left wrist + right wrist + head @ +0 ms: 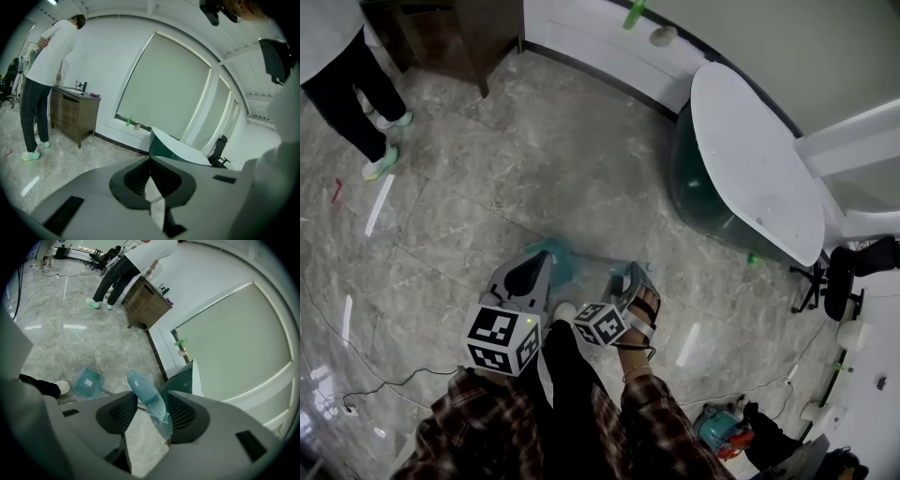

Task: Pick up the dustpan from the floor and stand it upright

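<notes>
The teal dustpan [87, 382] has its pan on the grey floor near my shoe. Its thin shaft rises to a teal handle grip [147, 397]. The grip stands between the jaws of my right gripper [152, 394], leaning against the right-hand pad with a gap on the other side, so that gripper is open. In the head view the dustpan [567, 261] shows as a teal patch between my left gripper [528, 272] and right gripper [636, 281]. The left gripper [150, 158] points out over the floor, its tips meeting with nothing between them.
A white round table on a dark green base [759, 169] stands to the right, with an office chair [839, 281] beyond it. A person [347, 84] stands at the far left by a wooden cabinet [459, 37]. Cables [356, 394] trail on the floor at the lower left.
</notes>
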`<control>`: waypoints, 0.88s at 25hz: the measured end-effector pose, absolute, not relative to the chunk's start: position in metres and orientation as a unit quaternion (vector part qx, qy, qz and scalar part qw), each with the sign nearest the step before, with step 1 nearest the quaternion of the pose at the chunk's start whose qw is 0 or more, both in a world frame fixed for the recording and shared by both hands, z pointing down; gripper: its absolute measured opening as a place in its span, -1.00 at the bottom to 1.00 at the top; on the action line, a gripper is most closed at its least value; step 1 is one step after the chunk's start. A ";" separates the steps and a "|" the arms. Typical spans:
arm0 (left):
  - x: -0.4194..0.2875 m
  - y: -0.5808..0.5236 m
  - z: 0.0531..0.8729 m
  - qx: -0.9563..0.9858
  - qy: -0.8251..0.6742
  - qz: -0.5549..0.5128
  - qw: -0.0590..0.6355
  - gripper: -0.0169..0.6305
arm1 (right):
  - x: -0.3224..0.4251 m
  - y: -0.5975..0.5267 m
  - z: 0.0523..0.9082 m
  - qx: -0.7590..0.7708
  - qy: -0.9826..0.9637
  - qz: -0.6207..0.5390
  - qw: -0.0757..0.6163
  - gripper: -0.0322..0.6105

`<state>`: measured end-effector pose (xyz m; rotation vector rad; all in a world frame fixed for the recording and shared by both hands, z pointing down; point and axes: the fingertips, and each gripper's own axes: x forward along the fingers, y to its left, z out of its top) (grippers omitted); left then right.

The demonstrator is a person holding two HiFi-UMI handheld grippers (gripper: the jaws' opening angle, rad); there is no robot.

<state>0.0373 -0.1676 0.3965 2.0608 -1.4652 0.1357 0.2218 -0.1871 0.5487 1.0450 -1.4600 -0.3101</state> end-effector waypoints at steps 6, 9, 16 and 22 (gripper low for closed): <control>0.041 -0.160 0.410 0.772 -0.552 0.061 0.308 -0.91 | 0.223 -0.180 0.546 0.429 -0.625 -0.169 0.630 -0.32; 0.039 -0.156 0.414 0.768 -0.556 0.058 0.312 -0.91 | 0.218 -0.178 0.548 0.419 -0.624 -0.195 0.630 -0.33; 0.025 -0.142 0.421 0.755 -0.571 0.049 0.319 -0.91 | 0.189 -0.173 0.548 0.408 -0.654 -0.197 0.606 -0.33; 0.008 -0.138 0.397 0.752 -0.583 0.037 0.305 -0.91 | 0.158 -0.174 0.500 0.450 -0.729 -0.061 0.512 -0.33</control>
